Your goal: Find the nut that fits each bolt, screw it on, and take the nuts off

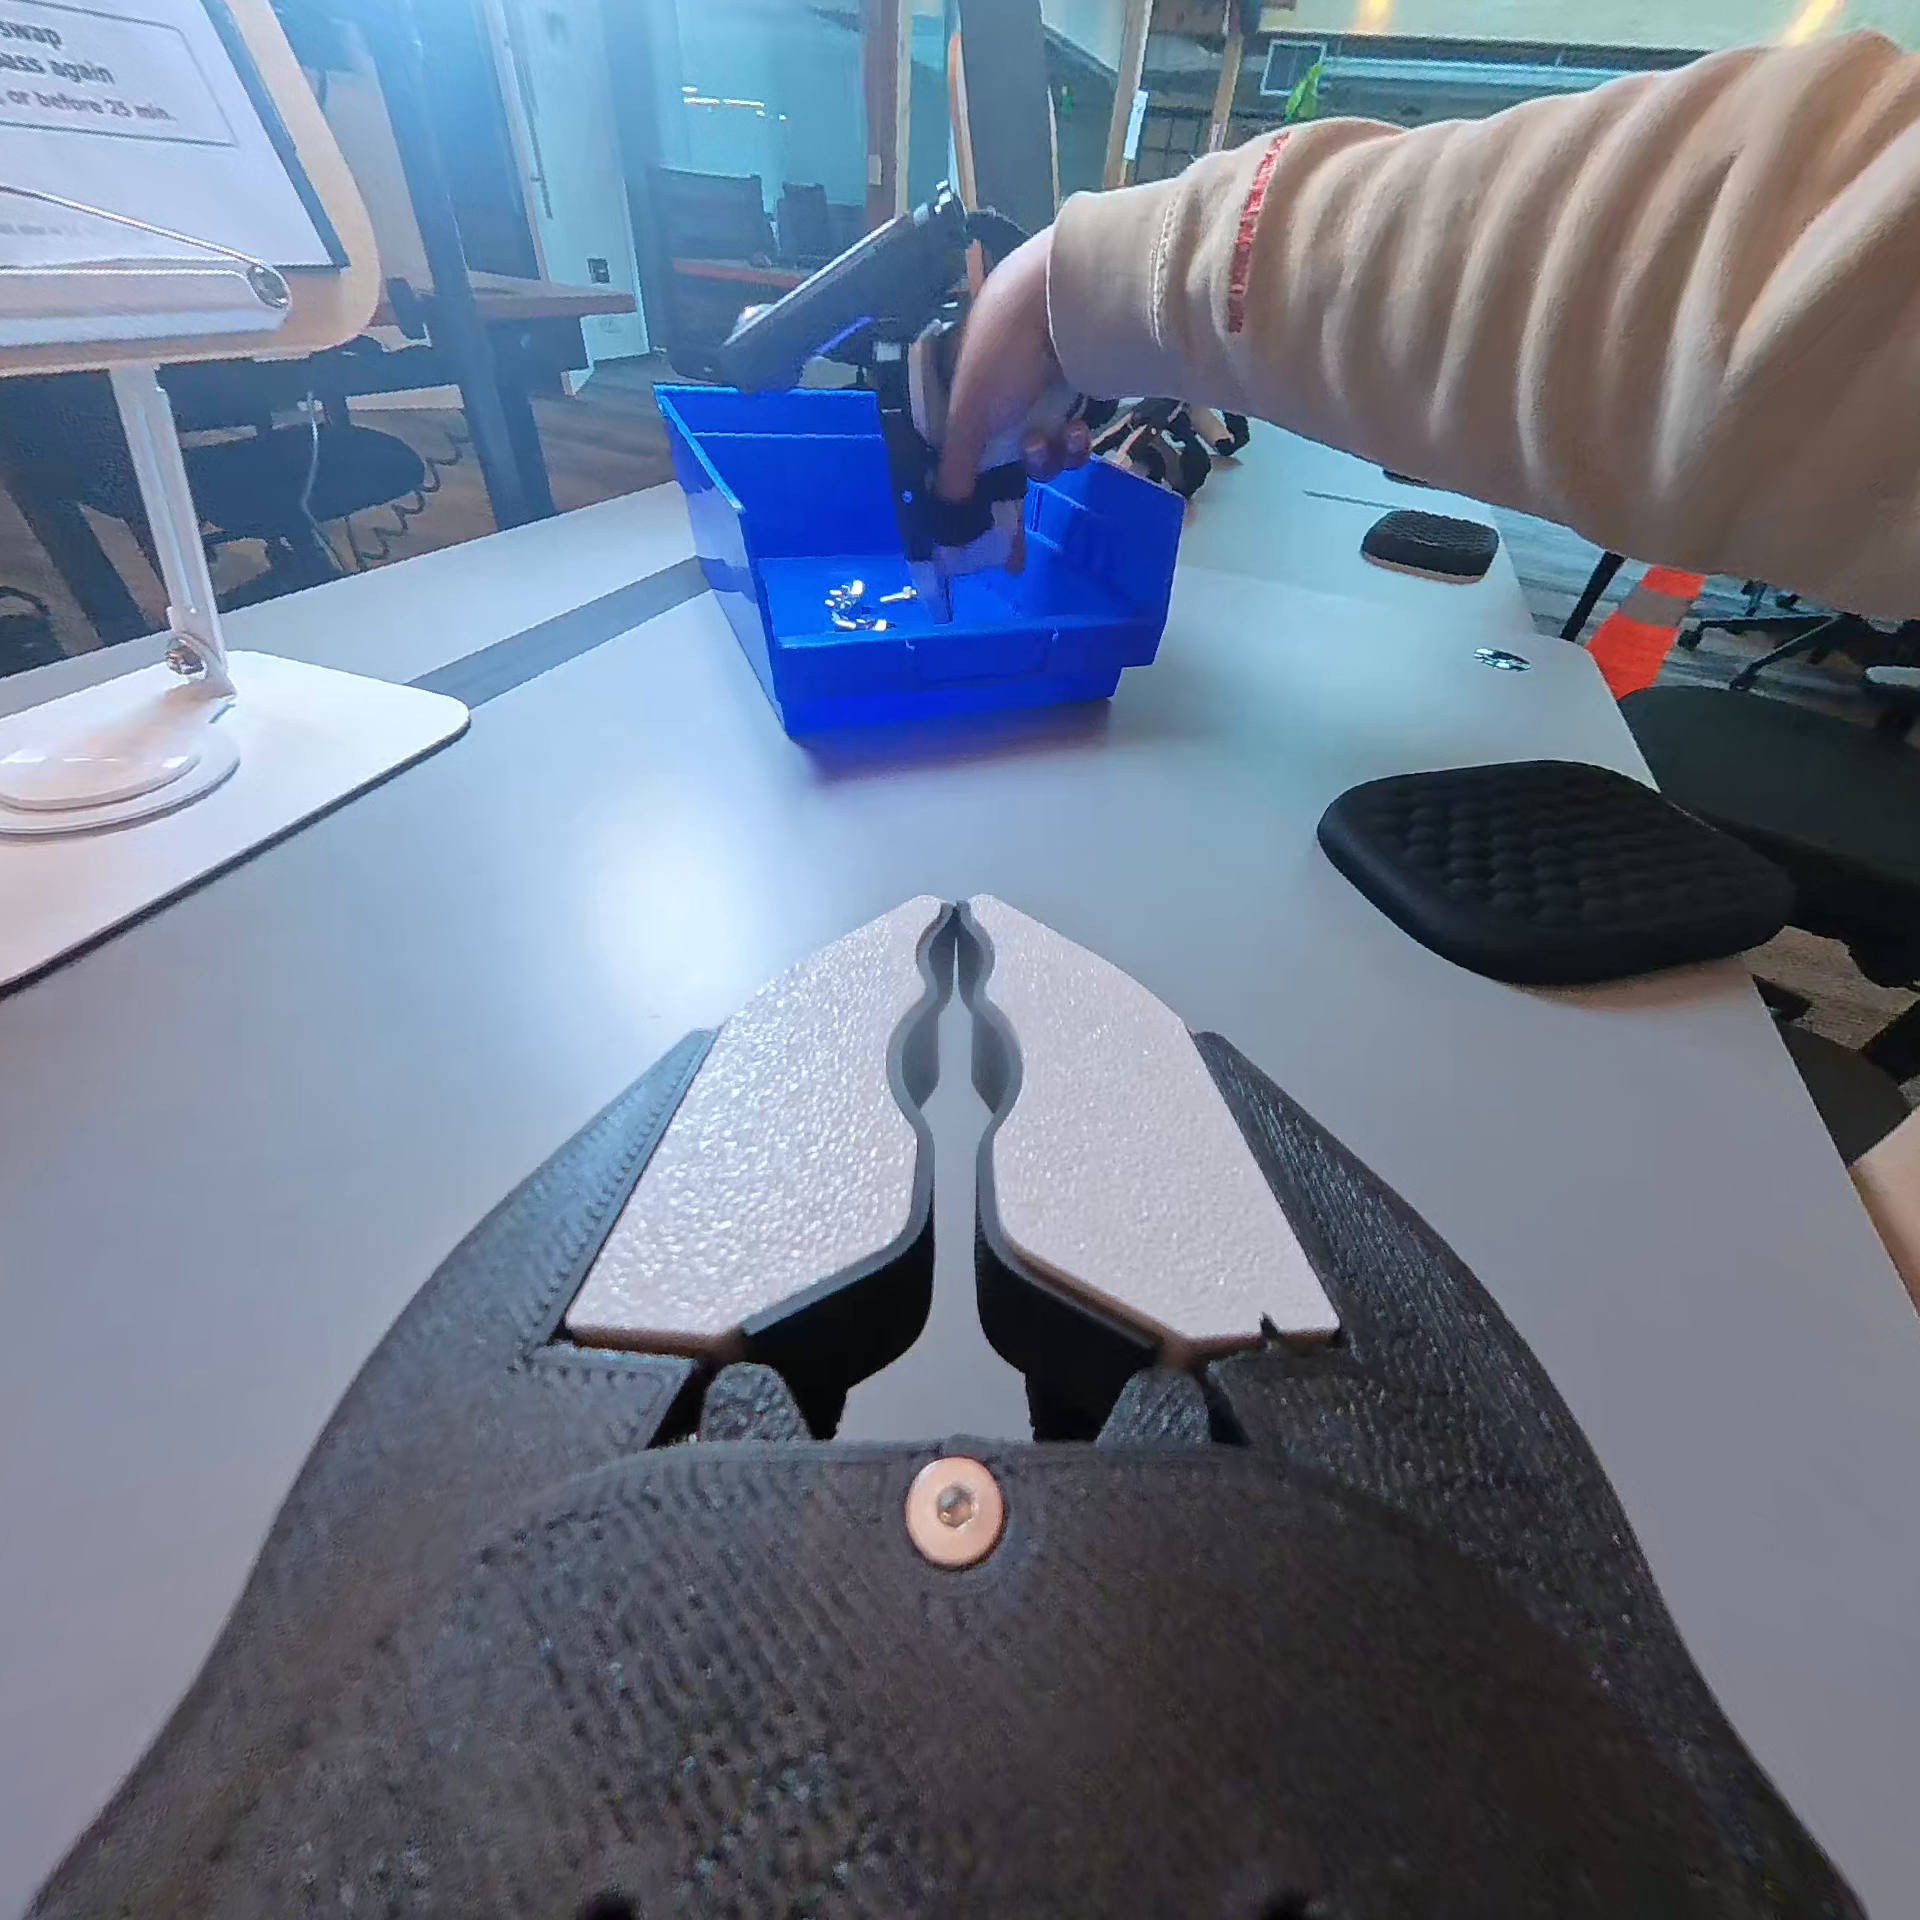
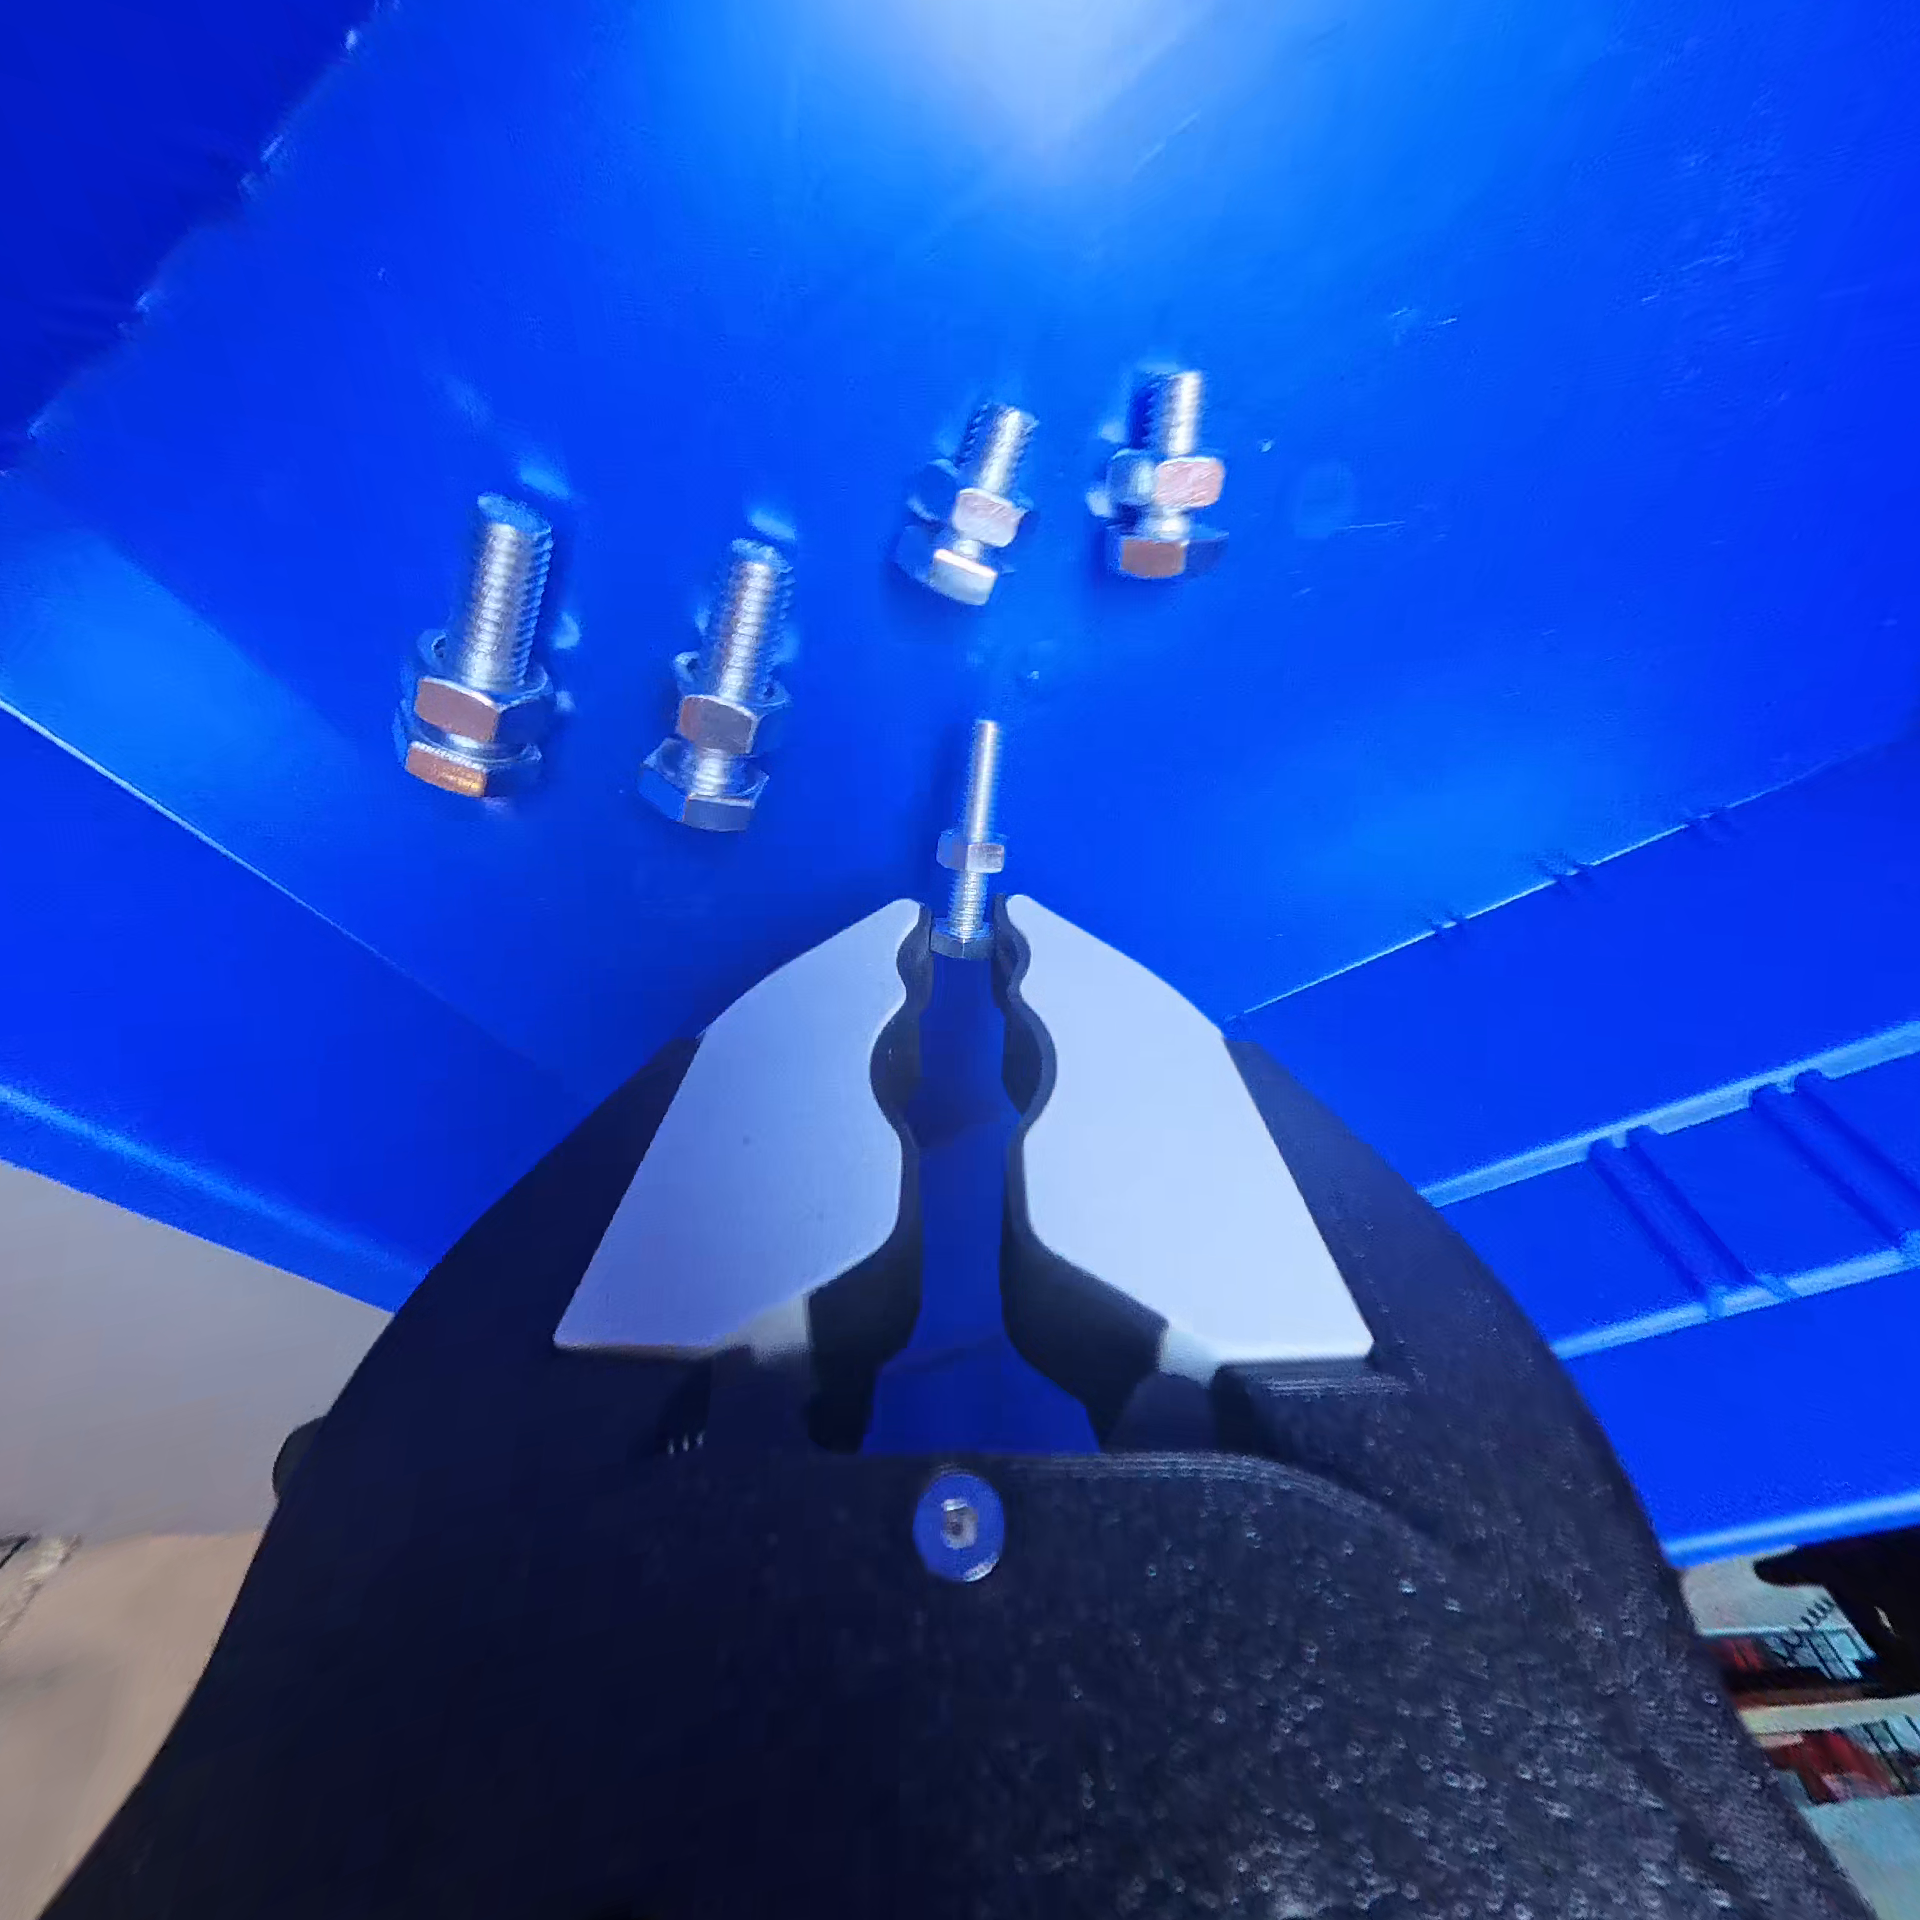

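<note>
My right gripper (image 2: 961, 914) points down into the blue bin (image 2: 1455, 520), its tips clamped on the head of a thin bolt (image 2: 966, 831). The bolt's shank runs straight ahead from the tips along the bin floor, and a small nut (image 2: 969, 856) sits partway up it, just beyond the tips. Only the right wrist view resolves this grip. It also shows four thicker bolts lying farther out on the floor, each with a nut on its shank: one far left (image 2: 480, 665), one left of centre (image 2: 717, 707), one ahead (image 2: 971, 509) and one ahead to the right (image 2: 1162, 483). All four lie apart from the tips.

My left gripper (image 1: 957, 909) is closed on nothing, tips meeting, low over the grey table (image 1: 520, 1039). Only the left wrist view gives the wider layout: the bin (image 1: 935, 665) stands well ahead on the table, with the right gripper (image 1: 940, 597) reaching into it, held by a hand (image 1: 997, 353) in a beige sleeve (image 1: 1507, 312). From here the bolts are a small bright cluster (image 1: 857, 608) just left of those tips. A white stand (image 1: 177, 665) is at left, and a black pad (image 1: 1548, 868) lies at right near the table edge
</note>
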{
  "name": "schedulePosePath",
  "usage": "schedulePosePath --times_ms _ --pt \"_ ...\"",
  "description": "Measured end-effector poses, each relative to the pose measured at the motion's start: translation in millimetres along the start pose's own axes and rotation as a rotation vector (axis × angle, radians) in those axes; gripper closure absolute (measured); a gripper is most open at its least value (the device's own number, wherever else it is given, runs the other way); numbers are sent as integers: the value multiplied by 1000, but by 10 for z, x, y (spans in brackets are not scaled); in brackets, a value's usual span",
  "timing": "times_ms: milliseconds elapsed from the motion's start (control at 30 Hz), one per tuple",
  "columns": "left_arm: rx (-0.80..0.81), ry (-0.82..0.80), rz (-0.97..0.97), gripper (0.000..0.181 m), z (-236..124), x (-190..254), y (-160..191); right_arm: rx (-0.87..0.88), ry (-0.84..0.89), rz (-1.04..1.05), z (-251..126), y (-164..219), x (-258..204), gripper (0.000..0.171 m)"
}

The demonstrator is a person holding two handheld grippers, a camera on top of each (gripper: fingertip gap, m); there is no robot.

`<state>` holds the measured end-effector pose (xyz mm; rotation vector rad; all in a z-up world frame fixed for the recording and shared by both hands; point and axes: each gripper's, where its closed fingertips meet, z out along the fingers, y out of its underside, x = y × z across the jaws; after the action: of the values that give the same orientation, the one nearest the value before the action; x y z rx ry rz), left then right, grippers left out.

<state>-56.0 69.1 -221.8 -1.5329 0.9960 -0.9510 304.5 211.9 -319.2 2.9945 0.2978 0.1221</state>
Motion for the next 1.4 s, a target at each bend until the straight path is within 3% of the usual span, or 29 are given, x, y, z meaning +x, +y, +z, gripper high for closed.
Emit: schedulePosePath --times_ms 200,367,500,600,733,833,967,1167,1233,1267,1400 --pt "41 -84 4 181 -98 -198 -101 134 -64 -69 -226 -21 -112 138" --pt "101 -264 10 178 -578 -666 -478 567 -103 -160 -893 -189 -290 136" --pt "-29 -497 5 174 -1259 -1348 -566 988 -194 -342 -1500 4 -940 137" --pt "-232 -568 -153 167 -1667 -1774 -371 1151 -261 -467 -1614 312 -1485 138" --pt "-615 -626 -320 161 -1971 -2144 194 1181 -348 -591 -1350 580 -2099 151" --pt "-943 -575 -359 160 -2122 -2174 649 1196 -409 -638 -1143 644 -2405 169" --pt "-1227 -470 -367 155 -2258 -2068 984 1184 -461 -664 -923 674 -2602 171" --pt "-1494 -434 -338 154 -2486 -2007 1283 1194 -500 -645 -854 687 -2592 168" --pt "-1519 -400 -325 161 -2484 -1975 1290 1207 -508 -637 -871 696 -2576 168" --pt "-1523 -379 -323 172 -2471 -1953 1296 1213 -513 -636 -877 704 -2577 168" --pt "-1529 -373 -292 175 -2458 -1956 1281 1232 -525 -648 -899 749 -2629 168"
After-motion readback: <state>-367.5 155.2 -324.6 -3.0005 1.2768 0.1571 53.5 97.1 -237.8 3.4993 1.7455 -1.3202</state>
